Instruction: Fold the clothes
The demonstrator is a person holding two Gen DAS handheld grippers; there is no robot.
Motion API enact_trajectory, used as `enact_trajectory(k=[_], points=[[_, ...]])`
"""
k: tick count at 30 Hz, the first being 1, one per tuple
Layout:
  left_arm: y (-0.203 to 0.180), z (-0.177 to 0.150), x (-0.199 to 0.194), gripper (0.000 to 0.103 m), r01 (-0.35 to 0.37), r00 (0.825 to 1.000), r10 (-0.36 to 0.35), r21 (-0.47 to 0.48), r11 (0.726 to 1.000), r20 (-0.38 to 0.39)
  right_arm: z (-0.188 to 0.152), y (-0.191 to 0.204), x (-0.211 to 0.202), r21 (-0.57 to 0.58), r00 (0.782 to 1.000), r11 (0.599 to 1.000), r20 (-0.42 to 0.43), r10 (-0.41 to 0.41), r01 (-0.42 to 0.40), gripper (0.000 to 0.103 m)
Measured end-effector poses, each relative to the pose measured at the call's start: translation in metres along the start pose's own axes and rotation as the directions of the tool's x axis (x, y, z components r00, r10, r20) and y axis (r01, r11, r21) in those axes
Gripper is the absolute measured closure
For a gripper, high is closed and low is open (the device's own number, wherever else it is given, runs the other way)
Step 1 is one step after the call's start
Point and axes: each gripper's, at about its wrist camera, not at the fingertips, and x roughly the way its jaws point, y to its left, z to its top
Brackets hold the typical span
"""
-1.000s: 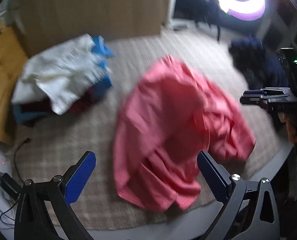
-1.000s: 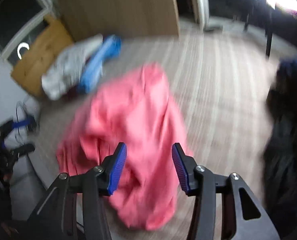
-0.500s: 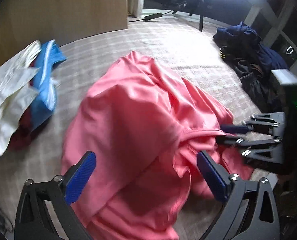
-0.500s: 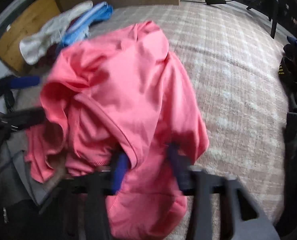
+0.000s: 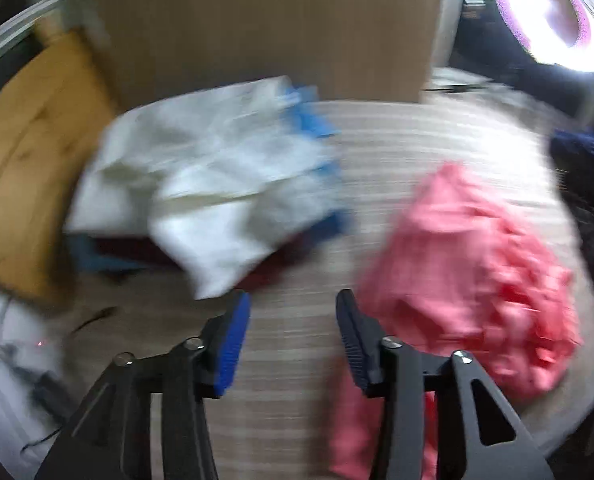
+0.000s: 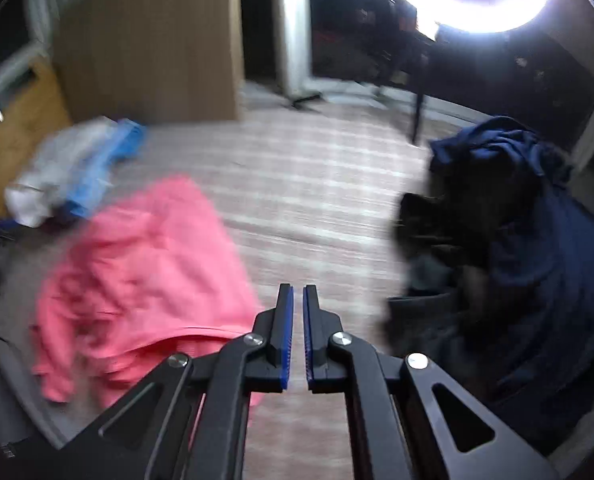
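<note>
Pink shirt (image 6: 145, 280) lying crumpled at nine o'clock — left hand-held gripper (image 5: 293, 320) spread, right hand-held gripper (image 6: 298, 320) nearly pressed together, both empty.

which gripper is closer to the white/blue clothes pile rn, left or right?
Left. The left gripper hangs open just short of the white and blue pile. The right gripper, nearly closed and empty, sits beyond the pink garment, well away from the pile.
</note>
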Motion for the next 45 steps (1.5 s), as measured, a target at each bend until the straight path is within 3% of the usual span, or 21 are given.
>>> enact_trajectory(k=[2, 4, 5, 6, 7, 11, 14, 17, 18, 19, 20, 21, 22, 23, 25, 29, 33, 36, 38, 41, 45], points=[[0.014, -0.005, 0.000, 0.058, 0.009, 0.999, -0.011, -0.050, 0.999, -0.037, -0.007, -0.005, -0.001, -0.006, 0.998, 0.999, -0.031, 0.046, -0.046, 0.095], [0.004, -0.013, -0.009, 0.054, 0.169, 0.985, -0.170, -0.059, 0.984, -0.028, -0.021, 0.002, -0.005, -0.014, 0.988, 0.989, -0.052, 0.147, -0.148, 0.075], [-0.018, -0.018, -0.013, 0.043, 0.222, 0.975, -0.222, -0.001, 0.975, -0.030, -0.028, 0.006, -0.007, -0.017, 0.978, 0.980, -0.062, 0.198, -0.199, 0.052], [-0.040, -0.023, -0.016, 0.036, 0.274, 0.962, -0.272, 0.057, 0.960, -0.035, -0.038, 0.011, -0.007, -0.023, 0.974, 0.976, -0.074, 0.213, -0.215, 0.043], [-0.062, -0.028, -0.020, 0.028, 0.325, 0.946, -0.322, 0.114, 0.939, -0.044, -0.048, 0.017, -0.006, -0.030, 0.972, 0.975, -0.087, 0.217, -0.220, 0.043], [-0.166, -0.054, -0.024, 0.028, 0.433, 0.898, -0.420, 0.418, 0.799, -0.128, -0.081, 0.026, -0.001, -0.023, 0.947, 0.953, -0.127, 0.296, -0.301, 0.043], [-0.222, -0.067, -0.017, 0.028, 0.406, 0.909, -0.384, 0.567, 0.717, -0.165, -0.087, 0.034, 0.007, -0.038, 0.938, 0.944, -0.133, 0.320, -0.327, 0.043], [-0.252, -0.065, 0.002, 0.029, 0.335, 0.937, -0.318, 0.649, 0.684, -0.148, -0.092, 0.043, 0.015, -0.055, 0.930, 0.935, -0.138, 0.341, -0.351, 0.043], [-0.254, -0.063, 0.007, 0.032, 0.327, 0.940, -0.306, 0.653, 0.684, -0.150, -0.094, 0.046, 0.017, -0.060, 0.927, 0.932, -0.140, 0.348, -0.358, 0.044], [-0.257, -0.061, 0.012, 0.047, 0.319, 0.944, -0.294, 0.656, 0.684, -0.152, -0.096, 0.049, 0.020, -0.066, 0.924, 0.928, -0.142, 0.354, -0.366, 0.046], [-0.254, -0.058, 0.015, 0.070, 0.342, 0.937, -0.304, 0.642, 0.687, -0.174, -0.098, 0.051, 0.023, -0.072, 0.921, 0.925, -0.143, 0.361, -0.374, 0.061], [-0.252, -0.054, 0.019, 0.080, 0.364, 0.929, -0.314, 0.626, 0.690, -0.194, -0.099, 0.054, 0.026, -0.077, 0.918, 0.921, -0.145, 0.368, -0.382, 0.087], [-0.246, -0.047, 0.021, 0.091, 0.399, 0.916, -0.336, 0.590, 0.702, -0.219, -0.101, 0.057, 0.028, -0.083, 0.915, 0.917, -0.147, 0.375, -0.389, 0.095], [-0.239, -0.041, 0.020, 0.095, 0.425, 0.904, -0.359, 0.558, 0.713, -0.231, -0.100, 0.054, 0.027, -0.077, 0.915, 0.917, -0.138, 0.378, -0.391, 0.096], [-0.218, -0.027, 0.012, 0.095, 0.449, 0.892, -0.396, 0.506, 0.736, -0.216, -0.098, 0.044, 0.021, -0.056, 0.917, 0.919, -0.112, 0.382, -0.390, 0.098], [-0.175, 0.003, -0.018, 0.095, 0.403, 0.912, -0.392, 0.459, 0.792, -0.123, -0.083, 0.002, -0.017, -0.009, 0.935, 0.935, 0.006, 0.354, -0.354, 0.098], [-0.158, 0.039, -0.032, 0.095, 0.364, 0.922, -0.384, 0.428, 0.827, -0.042, -0.061, -0.029, -0.047, -0.002, 0.961, 0.967, 0.112, 0.254, -0.255, 0.098], [-0.169, 0.068, -0.019, 0.080, 0.341, 0.929, -0.371, 0.408, 0.847, -0.006, -0.044, -0.043, -0.054, 0.001, 0.977, 0.990, 0.157, 0.141, -0.143, 0.098], [-0.184, 0.087, -0.002, 0.039, 0.298, 0.946, -0.324, 0.414, 0.860, -0.008, -0.032, -0.048, -0.039, -0.004, 0.990, 0.999, 0.131, 0.051, -0.051, 0.098], [-0.199, 0.102, 0.022, 0.038, 0.214, 0.974, -0.225, 0.441, 0.872, -0.028, -0.023, -0.057, -0.003, -0.017, 0.998, 0.999, 0.039, -0.047, 0.048, 0.095], [-0.188, 0.090, 0.016, 0.037, 0.269, 0.959, -0.278, 0.450, 0.852, -0.047, -0.029, -0.075, 0.006, 0.015, 0.999, 0.999, 0.012, -0.030, 0.030, 0.093]])
